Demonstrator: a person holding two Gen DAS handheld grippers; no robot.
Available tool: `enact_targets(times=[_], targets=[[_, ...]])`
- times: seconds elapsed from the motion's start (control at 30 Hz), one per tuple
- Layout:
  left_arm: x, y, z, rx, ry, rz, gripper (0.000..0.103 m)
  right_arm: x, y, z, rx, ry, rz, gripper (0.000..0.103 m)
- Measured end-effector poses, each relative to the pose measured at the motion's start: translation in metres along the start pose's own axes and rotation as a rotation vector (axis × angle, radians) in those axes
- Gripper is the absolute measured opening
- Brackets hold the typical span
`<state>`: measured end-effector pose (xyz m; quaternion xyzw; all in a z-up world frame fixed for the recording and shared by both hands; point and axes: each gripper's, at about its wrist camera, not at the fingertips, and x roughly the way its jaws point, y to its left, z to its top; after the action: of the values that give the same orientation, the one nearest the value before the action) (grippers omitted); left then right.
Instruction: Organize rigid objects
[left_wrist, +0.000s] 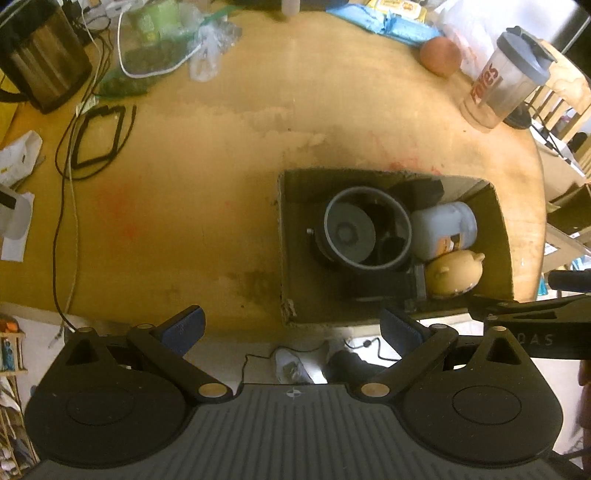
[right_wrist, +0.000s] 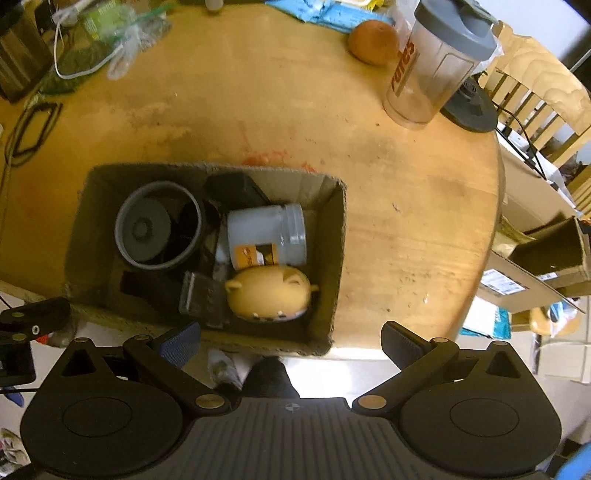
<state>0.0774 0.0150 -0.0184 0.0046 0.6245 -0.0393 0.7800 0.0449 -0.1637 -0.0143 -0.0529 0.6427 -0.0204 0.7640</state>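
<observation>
The left gripper (left_wrist: 291, 325) hangs over the near edge of the round, worn wooden table (left_wrist: 221, 206), its blue-padded fingers (left_wrist: 184, 328) spread wide with nothing between them. The letters "DAS" show faintly on the black body of the other tool at the right edge of the left wrist view. The right gripper (right_wrist: 291, 339) is also spread wide and empty, level above the table's near rim and just short of the open brown cardboard box (right_wrist: 338, 258), whose near wall lies between its fingertips.

The task's things all sit inside that box. Nearest lies a tan, round pig-shaped figure (right_wrist: 269, 291), resting on its side beside a small dark ribbed rectangular piece (right_wrist: 201, 295). Touching the pig from behind is a white plastic jar with a grey screw lid (right_wrist: 266, 236), lying flat; its orange and black label carries print too small to read. To its left stands a grey cylindrical container (right_wrist: 159, 225), open at the top, with a grey disc inside it. A black blocky object (right_wrist: 232, 188) leans in the far corner.

Farther off, well apart from the box, stands a clear shaker bottle with a grey flip lid (right_wrist: 439, 62), bearing red lettering that cannot be fully read. Beside it rests an orange fruit (right_wrist: 373, 40). At the far left lie a black cable loop (left_wrist: 99, 136) and a dark metal kettle (left_wrist: 40, 62).
</observation>
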Motion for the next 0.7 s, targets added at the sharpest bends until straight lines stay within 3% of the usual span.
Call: enact_targets(times=[0.33, 0.7], targets=[[0.009, -0.004, -0.008, -0.004, 0.063, -0.022, 0.103, 0.006, 0.004, -0.007, -0.029, 0.036, -0.023, 0.103], [0.009, -0.007, -0.010, -0.003, 0.070, -0.015, 0.103, 0.006, 0.001, -0.011, -0.031, 0.036, -0.029, 0.103]])
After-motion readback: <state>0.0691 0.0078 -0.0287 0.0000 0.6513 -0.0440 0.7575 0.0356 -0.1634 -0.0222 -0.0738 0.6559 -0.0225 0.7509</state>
